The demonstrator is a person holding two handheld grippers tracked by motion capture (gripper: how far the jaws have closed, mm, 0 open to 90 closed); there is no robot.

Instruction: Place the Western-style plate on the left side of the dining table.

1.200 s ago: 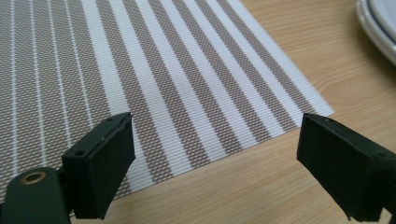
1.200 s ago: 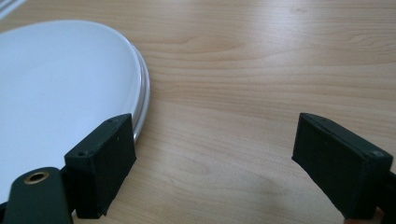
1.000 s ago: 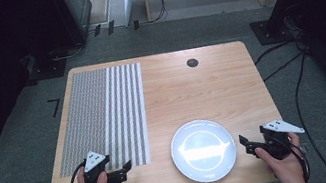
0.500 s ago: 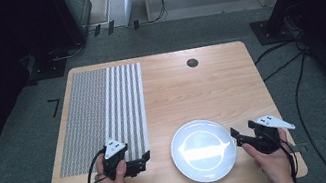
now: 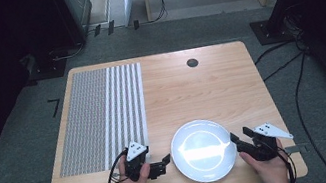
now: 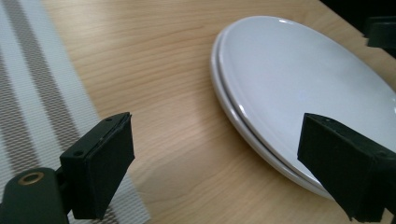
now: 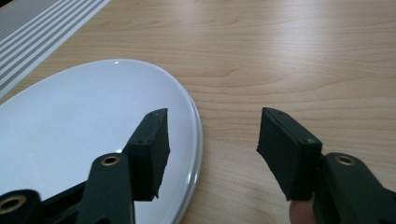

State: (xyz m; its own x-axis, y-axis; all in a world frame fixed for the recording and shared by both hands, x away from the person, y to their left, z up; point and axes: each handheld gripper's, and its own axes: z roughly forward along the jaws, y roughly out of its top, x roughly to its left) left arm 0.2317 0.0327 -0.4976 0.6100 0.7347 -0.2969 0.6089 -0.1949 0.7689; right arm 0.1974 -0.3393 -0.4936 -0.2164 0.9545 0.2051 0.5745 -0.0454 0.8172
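Wooden table (image 5: 191, 91) with plate (image 5: 203, 149), striped mat (image 5: 101, 115)

Left gripper (image 5: 167, 161): low, held level, jaws wide apart, nothing between. Right gripper (image 5: 233, 139): low, level, jaws have just been closing, partly apart, pads pressing nothing. Both hands enter from the near edge.

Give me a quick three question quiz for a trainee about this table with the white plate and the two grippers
1. True or false: the plate lies on the striped mat.
2. Which gripper has a jaw over the plate's rim? A left gripper B right gripper
3. What dark round thing sits near the table's far edge?

Key: 1 false, it lies on bare wood beside the mat. 2 B. 3 a round black hole, or cap.
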